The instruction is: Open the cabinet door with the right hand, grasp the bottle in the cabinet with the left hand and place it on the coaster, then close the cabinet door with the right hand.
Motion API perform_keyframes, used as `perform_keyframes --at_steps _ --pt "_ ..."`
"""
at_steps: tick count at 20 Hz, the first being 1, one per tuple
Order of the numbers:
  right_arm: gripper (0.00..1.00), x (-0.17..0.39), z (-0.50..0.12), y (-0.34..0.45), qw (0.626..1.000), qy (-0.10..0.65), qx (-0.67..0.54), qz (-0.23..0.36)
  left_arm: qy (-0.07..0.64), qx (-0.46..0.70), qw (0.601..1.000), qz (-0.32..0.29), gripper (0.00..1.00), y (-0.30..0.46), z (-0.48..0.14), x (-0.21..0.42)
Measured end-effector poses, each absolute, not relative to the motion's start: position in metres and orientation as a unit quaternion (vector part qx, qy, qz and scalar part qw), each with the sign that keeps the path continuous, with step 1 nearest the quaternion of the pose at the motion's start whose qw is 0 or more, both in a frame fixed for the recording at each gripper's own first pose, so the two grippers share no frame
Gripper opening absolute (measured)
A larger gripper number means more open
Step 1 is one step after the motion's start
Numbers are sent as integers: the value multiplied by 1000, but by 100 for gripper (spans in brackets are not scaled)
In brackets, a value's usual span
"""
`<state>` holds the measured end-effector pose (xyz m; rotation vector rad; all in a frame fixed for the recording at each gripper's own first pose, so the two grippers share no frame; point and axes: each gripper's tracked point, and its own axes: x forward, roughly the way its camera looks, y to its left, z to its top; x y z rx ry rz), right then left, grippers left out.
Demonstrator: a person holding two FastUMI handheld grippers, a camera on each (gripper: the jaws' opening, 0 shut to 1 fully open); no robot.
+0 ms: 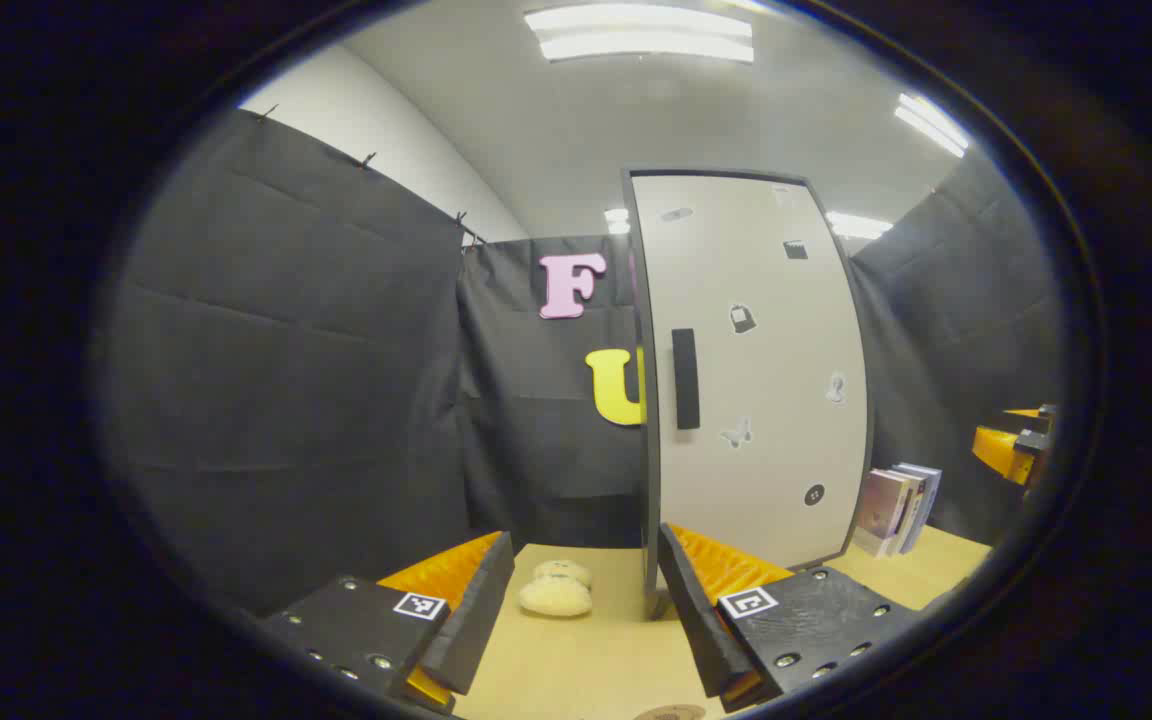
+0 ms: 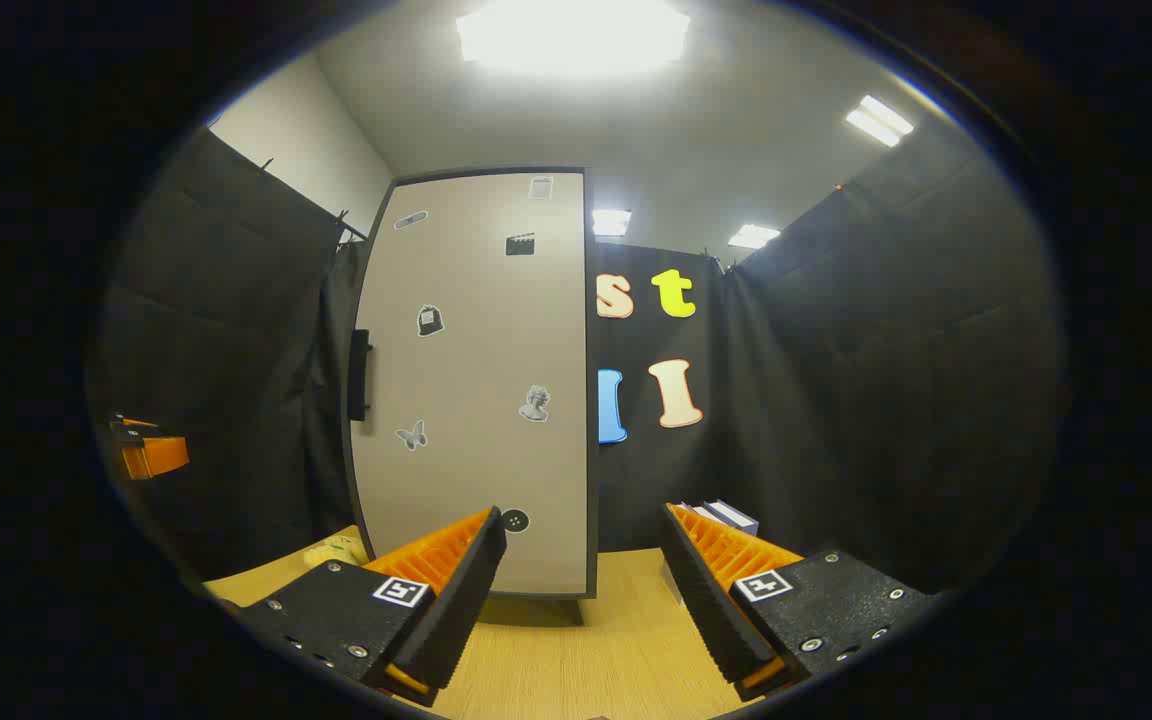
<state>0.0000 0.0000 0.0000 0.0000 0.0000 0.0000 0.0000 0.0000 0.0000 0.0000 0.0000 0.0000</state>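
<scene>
— Facing the shut cabinet door, your left gripper has its jaws wide apart, empty; handle above them; bottle unseen.
— And your right gripper?
— Jaws spread, empty; door ahead-left; books beyond, on the bench.

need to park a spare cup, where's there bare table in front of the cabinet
Bare table lies between the left gripper and the cabinet, right of the plush toy. More lies under the right gripper. It is crowded by the books.
</scene>
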Motion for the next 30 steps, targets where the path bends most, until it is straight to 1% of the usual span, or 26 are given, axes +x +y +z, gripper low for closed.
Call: perform_keyframes --at_steps 1,2,3,4,5,7,8,10,11,12,13,14,22,24,25,30 --pt "95 0 0 0 1000 0 2 -1 0 0 1000 0 83 -1 -1 1" --pt "95 0 -1 0 1000 1 5 -1 1 -1 1000 -2 88 -2 -1 0" --pt "95 0 -1 -1 1000 2 7 0 2 -3 1000 -2 88 -2 -2 1" --pt "95 -1 -2 -2 1000 2 7 -1 2 -4 1000 -4 83 -3 -3 0" --pt "95 -1 -1 -4 1000 2 6 -3 3 -3 1000 -4 89 -5 -4 0" --pt "95 -3 -1 -6 1000 1 7 -6 3 0 1000 -8 88 -7 -4 2" --pt "95 -2 -2 -6 1000 2 7 -6 2 2 1000 -9 78 -8 -4 2" --pt "95 -3 -5 -8 1000 6 10 -9 1 3 1000 -10 88 -10 -3 3" --pt "95 -2 -5 -9 1000 7 12 -10 -1 2 1000 -11 88 -11 -3 3" --pt "95 -2 -6 -9 1000 9 14 -11 0 2 1000 -11 83 -11 -2 3" --pt "95 -1 -6 -9 1000 9 14 -11 -1 1 1000 -11 83 -11 -2 4" --pt "95 1 -5 -8 1000 9 14 -11 -2 1 1000 -10 88 -11 -1 4" --pt "95 4 -2 -1 1000 6 16 -4 -6 2 1000 -7 88 -7 1 6" --pt "95 5 -3 2 1000 10 21 0 -7 4 1000 -5 83 -4 1 5" --pt "95 6 -2 4 1000 11 24 3 -8 4 1000 -3 88 -2 2 4" --pt "95 14 11 23 999 10 23 26 -10 8 1000 5 88 11 1 -3"
